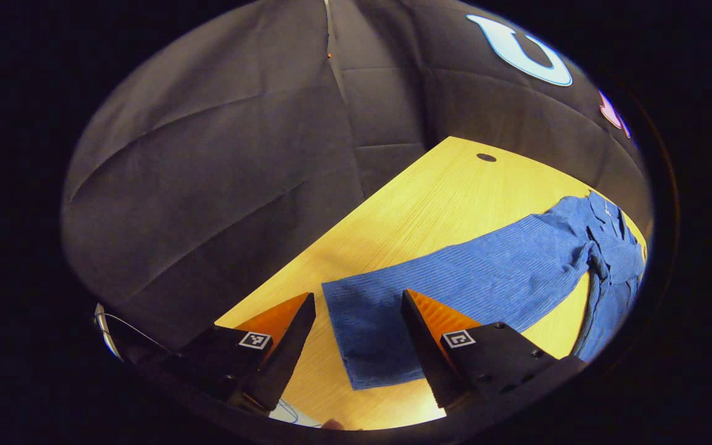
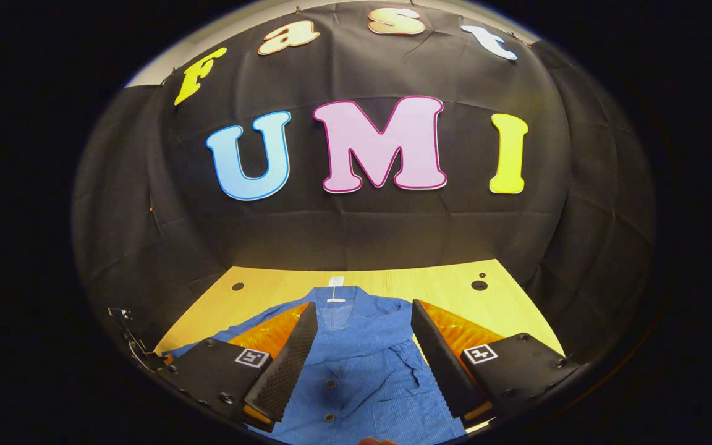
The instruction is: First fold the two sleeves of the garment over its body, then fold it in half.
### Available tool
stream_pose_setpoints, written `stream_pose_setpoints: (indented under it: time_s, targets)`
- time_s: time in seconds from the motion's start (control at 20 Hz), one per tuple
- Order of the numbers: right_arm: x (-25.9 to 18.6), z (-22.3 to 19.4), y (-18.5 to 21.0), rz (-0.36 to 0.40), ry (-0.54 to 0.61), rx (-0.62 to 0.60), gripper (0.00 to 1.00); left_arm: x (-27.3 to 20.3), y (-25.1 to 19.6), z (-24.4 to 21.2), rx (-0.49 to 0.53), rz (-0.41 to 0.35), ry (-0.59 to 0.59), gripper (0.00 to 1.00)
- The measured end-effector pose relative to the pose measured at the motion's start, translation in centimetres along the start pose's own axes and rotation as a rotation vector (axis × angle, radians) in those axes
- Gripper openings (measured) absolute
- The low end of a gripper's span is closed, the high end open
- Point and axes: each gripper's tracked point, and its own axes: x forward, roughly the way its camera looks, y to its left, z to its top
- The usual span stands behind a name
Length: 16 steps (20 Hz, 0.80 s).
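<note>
Fingers of the left gripper stand wide apart, holding nothing, above the cuff end of a blue sleeve stretched flat across the table. Right gripper is likewise wide open and empty over the buttoned front of the shirt, whose collar points toward the far wall.
</note>
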Motion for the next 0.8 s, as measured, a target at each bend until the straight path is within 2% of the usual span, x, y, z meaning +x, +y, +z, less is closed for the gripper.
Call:
stream_pose_setpoints:
  time_s: [0.1,0.15,0.2,0.25,0.4,0.5,0.65,0.7,0.8]
  targets:
    - [0.3,0.0,0.3,0.006,0.006,0.005,0.98,0.2,0.3,0.4,-0.018,-0.024,-0.052,0.83]
    - [0.6,-0.2,0.5,0.010,0.010,0.004,0.98,0.1,0.2,-0.4,-0.031,-0.028,-0.005,0.83]
    - [0.7,-0.3,0.8,0.014,0.013,0.003,0.98,-0.1,0.4,0.0,-0.037,-0.033,-0.029,0.82]
    - [0.8,-0.3,1.1,0.020,0.016,0.001,0.98,0.2,0.0,-0.3,-0.055,-0.045,-0.002,0.83]
    - [1.4,-0.7,1.8,0.037,0.032,0.005,0.98,0.4,-0.7,-0.2,-0.039,-0.057,-0.012,0.81]
    - [1.6,-0.6,2.2,0.045,0.035,0.015,0.98,0.4,-1.5,0.0,-0.010,-0.080,-0.013,0.67]
    - [1.8,-0.6,2.2,0.048,0.040,0.025,0.98,0.4,-2.6,0.3,0.006,-0.081,-0.025,0.18]
    - [1.8,-0.7,2.1,0.047,0.043,0.025,0.98,0.4,-2.7,0.3,0.002,-0.073,-0.015,0.05]
    - [1.6,-0.7,1.6,0.041,0.046,0.020,0.98,0.1,-2.6,0.5,0.024,-0.058,0.018,0.00]
